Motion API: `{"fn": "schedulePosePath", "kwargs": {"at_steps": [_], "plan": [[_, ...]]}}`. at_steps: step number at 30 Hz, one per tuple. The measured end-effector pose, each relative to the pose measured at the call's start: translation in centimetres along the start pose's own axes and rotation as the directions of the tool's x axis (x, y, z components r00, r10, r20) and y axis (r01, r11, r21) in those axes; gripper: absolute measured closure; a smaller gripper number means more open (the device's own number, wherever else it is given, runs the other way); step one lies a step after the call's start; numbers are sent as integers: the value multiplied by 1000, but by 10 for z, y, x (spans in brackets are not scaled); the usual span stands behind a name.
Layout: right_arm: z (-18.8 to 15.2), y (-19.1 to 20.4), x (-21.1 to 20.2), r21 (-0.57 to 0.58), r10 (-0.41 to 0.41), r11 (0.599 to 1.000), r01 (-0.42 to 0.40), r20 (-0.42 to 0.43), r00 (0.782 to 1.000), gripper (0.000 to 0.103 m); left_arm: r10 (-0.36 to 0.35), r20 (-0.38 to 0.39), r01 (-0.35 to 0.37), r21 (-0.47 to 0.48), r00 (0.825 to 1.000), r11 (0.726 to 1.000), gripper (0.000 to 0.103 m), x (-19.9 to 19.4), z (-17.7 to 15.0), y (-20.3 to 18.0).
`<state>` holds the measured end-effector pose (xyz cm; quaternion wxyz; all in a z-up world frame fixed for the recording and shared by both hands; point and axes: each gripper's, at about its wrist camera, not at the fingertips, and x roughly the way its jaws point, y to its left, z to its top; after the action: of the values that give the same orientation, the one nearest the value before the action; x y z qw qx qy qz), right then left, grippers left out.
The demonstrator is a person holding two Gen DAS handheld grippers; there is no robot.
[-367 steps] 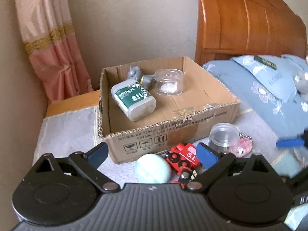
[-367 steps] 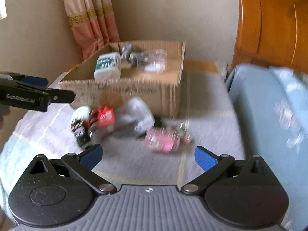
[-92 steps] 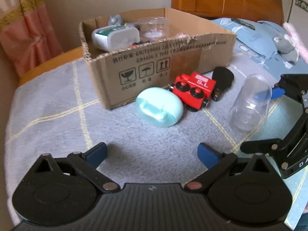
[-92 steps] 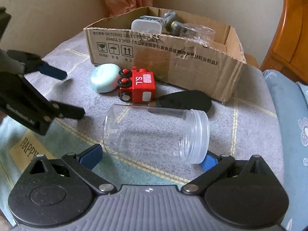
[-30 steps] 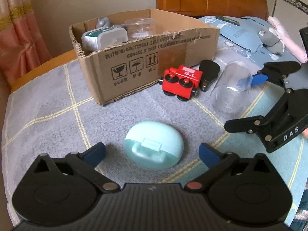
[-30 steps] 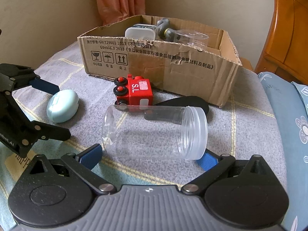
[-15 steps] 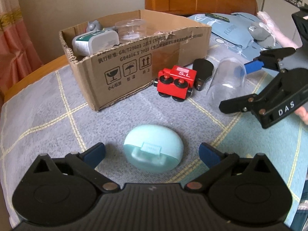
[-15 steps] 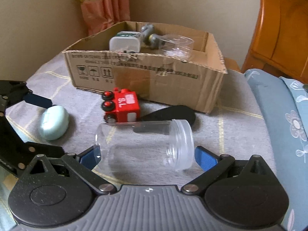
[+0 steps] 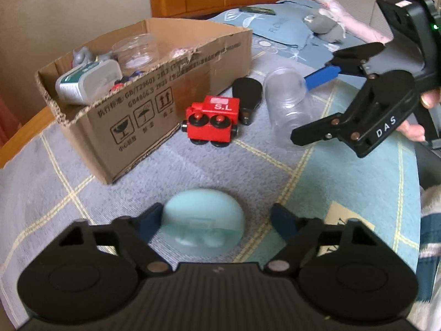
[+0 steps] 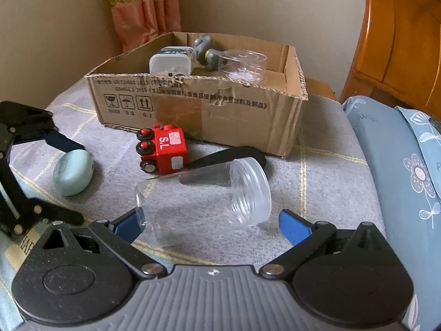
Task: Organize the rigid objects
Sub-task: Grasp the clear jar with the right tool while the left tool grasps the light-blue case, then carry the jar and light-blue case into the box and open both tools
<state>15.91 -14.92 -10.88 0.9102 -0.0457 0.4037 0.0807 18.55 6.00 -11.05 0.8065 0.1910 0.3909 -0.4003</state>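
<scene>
As its jaws have just been closing, left claw [image 9: 215,220]: spread around pale-blue oval plastic case [image 9: 202,215].
Right claw [image 10: 212,226]: spread around clear plastic jar [image 10: 204,198].
Tip: centre case before squeezing.

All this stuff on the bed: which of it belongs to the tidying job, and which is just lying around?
Part of the job:
- cardboard box
- mint case
- clear jar
- red toy train
- flat black piece

Just lying about:
- blue pillow
- curtain
- wooden headboard
</scene>
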Motion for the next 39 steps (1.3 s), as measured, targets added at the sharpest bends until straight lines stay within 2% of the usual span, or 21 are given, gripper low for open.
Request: {"fn": "schedulePosePath", "kwargs": {"at_steps": [2,6,9,13,19,26,33,39], "plan": [[1,2,-1,-20,5,1000,-4,15,1000,0,4,17,-4,-10,1000,1000,38,-2,-1,1],[5,5,-2,-51,10,999,-8,31,999,0,25,21,-25,-35,999,999,42,-6,-2,-4],[6,8,-2,-57,13,998,-11,28,1000,9,68,2,-68,-75,998,995,42,-7,-1,-10],[6,9,-1,-54,9,999,-8,25,1000,9,128,-15,-129,-115,992,985,42,-8,0,-20],[5,9,-1,-60,12,998,-11,24,1000,9,126,-30,-128,-68,992,989,41,-10,0,-24],[5,10,1,-75,12,997,-10,24,1000,9,94,-38,-98,-128,995,987,42,-9,-1,-20],[7,13,-3,-99,23,995,-22,9,1000,9,115,-63,-124,-159,991,980,43,-10,1,-21],[9,10,-12,-106,65,992,-66,-9,998,9,109,-91,-125,-191,990,974,43,-14,3,-24]]}}
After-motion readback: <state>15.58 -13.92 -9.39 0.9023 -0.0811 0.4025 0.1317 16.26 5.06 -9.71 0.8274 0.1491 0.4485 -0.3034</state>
